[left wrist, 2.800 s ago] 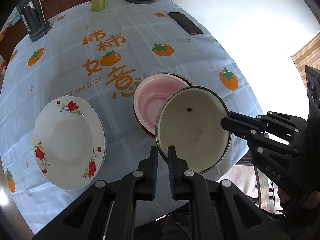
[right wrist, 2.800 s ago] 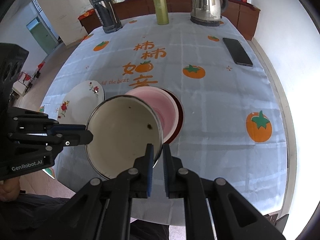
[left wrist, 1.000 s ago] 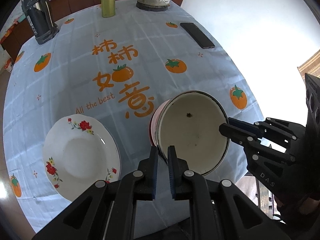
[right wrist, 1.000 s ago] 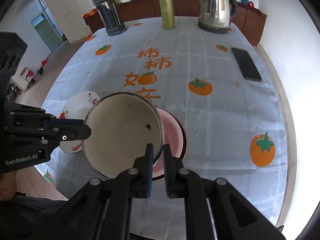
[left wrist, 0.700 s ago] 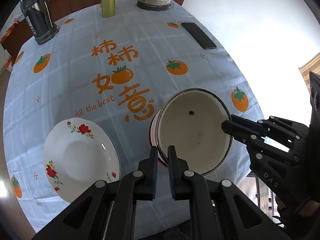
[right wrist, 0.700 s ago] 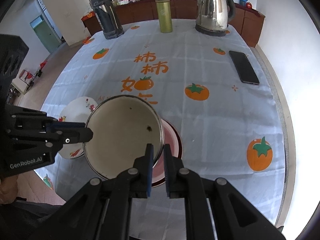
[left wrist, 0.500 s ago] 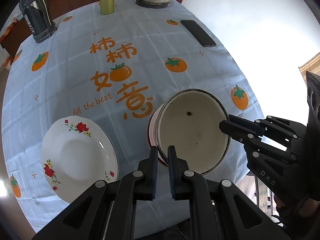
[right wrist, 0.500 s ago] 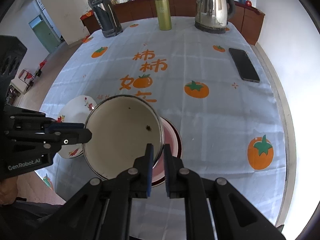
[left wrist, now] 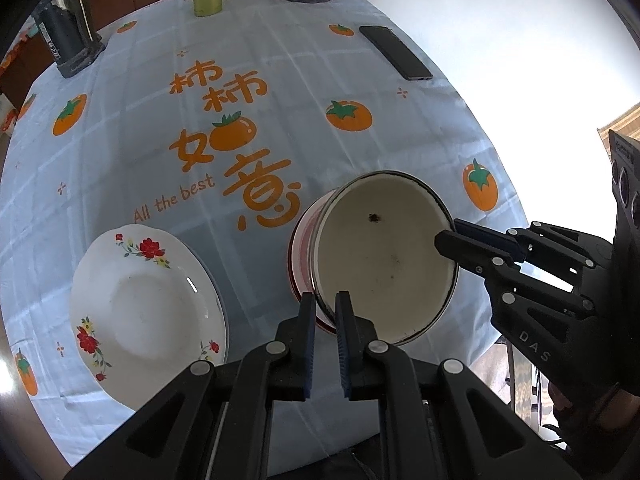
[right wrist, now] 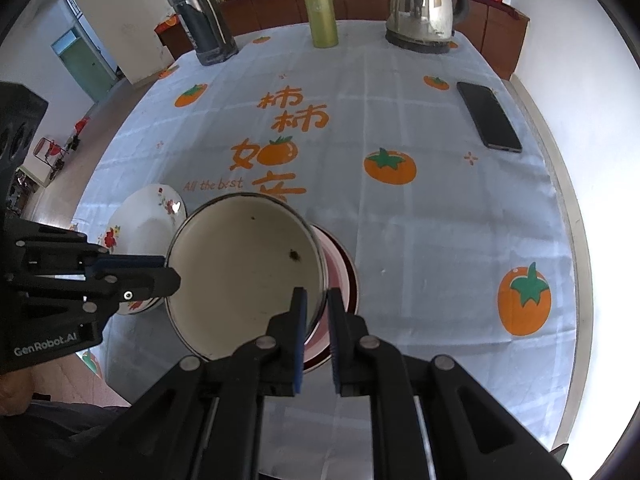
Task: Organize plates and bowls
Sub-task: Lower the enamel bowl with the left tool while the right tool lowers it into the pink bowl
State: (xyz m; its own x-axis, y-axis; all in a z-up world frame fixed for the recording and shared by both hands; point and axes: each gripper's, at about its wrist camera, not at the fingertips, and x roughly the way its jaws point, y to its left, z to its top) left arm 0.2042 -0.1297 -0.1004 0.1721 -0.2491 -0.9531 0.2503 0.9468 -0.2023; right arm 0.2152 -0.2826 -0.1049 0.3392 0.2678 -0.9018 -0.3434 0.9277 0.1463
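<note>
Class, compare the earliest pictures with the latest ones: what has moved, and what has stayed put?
The cream enamel bowl, gripped at its rim by both the left hand-held gripper and the right hand-held gripper, has shifted over the pink bowl, now almost covering it. Both grips are unchanged. The floral plate, phone and kettle stayed put.

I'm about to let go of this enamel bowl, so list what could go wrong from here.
1. The enamel bowl sits tilted over the pink bowl; if released unevenly it may drop crooked or clatter instead of nesting.
2. The stack stands near the tablecloth's front edge; a nudge could push it off.
3. The left hand-held gripper and right hand-held gripper pinch opposite rims, so unequal release could tip the bowl toward the floral plate.
</note>
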